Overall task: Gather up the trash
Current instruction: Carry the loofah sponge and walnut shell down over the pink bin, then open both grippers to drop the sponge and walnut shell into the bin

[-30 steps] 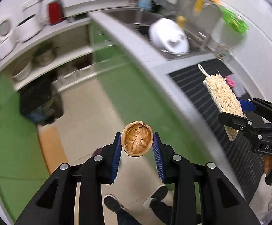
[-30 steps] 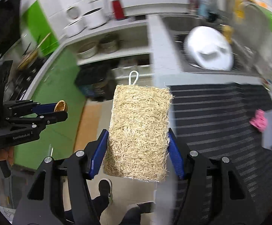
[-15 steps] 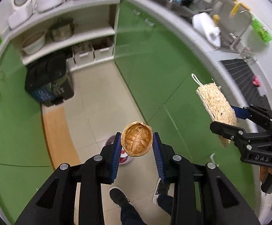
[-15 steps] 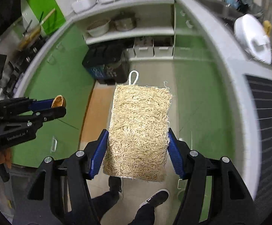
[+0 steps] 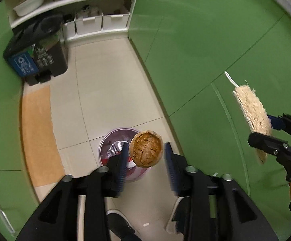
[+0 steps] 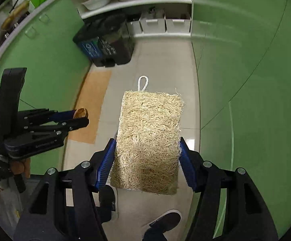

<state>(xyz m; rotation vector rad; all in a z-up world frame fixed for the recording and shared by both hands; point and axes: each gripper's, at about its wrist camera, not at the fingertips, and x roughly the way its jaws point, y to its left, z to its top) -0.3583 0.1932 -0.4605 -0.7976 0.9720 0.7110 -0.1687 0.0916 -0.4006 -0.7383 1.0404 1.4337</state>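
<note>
Walnut shell (image 5: 146,149) sits between the parted left tongs (image 5: 146,160), touching the left pad with a gap on the right, directly over the small bin (image 5: 113,140) on the floor (image 5: 97,76). Right tongs (image 6: 146,160) are clamped on a loofah (image 6: 148,146), held above the floor beside green cabinets (image 5: 205,40).

Walnut shell half (image 5: 146,149): tan-brown, veined. Loofah scrubber (image 6: 148,140): straw-yellow, white loop. Cabinet doors (image 5: 205,40): green. Floor mat (image 5: 38,132), left of frame: orange. Gripper pads (image 6: 186,163): blue.
</note>
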